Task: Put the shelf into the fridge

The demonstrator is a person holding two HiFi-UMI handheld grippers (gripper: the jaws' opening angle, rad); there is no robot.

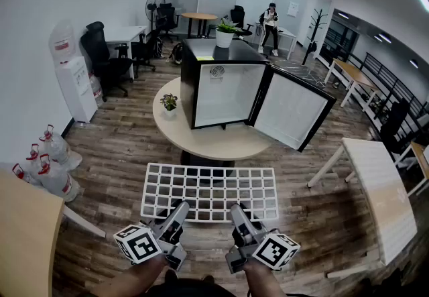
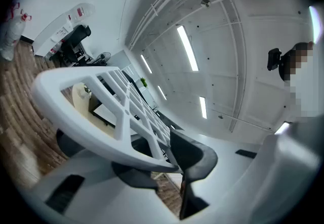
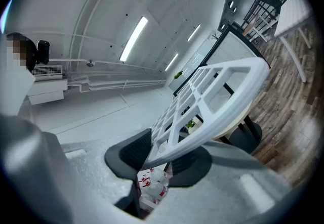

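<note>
So the shelf (image 1: 209, 192) is one of those white moulded grid ones, and my guess is it's light and pretty stiff, no real sag across the span, but the plastic looks smooth, so it could slide or pivot in a weak pinch. The solid outer rim seems the place to grab, not the thin crossbars, with two grips spaced apart so it can't twist. That's basically the setup here. The left gripper (image 1: 178, 214) has its dark pads clamped above and below the near rim, a bit left of the middle. The right gripper (image 1: 237, 215) is pinching the same rim a bit right of the middle, with neither one standing spread. From both grippers the shelf runs straight out ahead, roughly flat and up in the air, so all its weight hangs forward of the jaws. It'll probably want to droop at the far edge if the grip relaxes. Past that far edge, ahead and well apart from the grippers, the black mini fridge (image 1: 221, 84) sits on a round table (image 1: 201, 145). Its door (image 1: 291, 111) is swung open to the right and the white inside faces the grippers.
</note>
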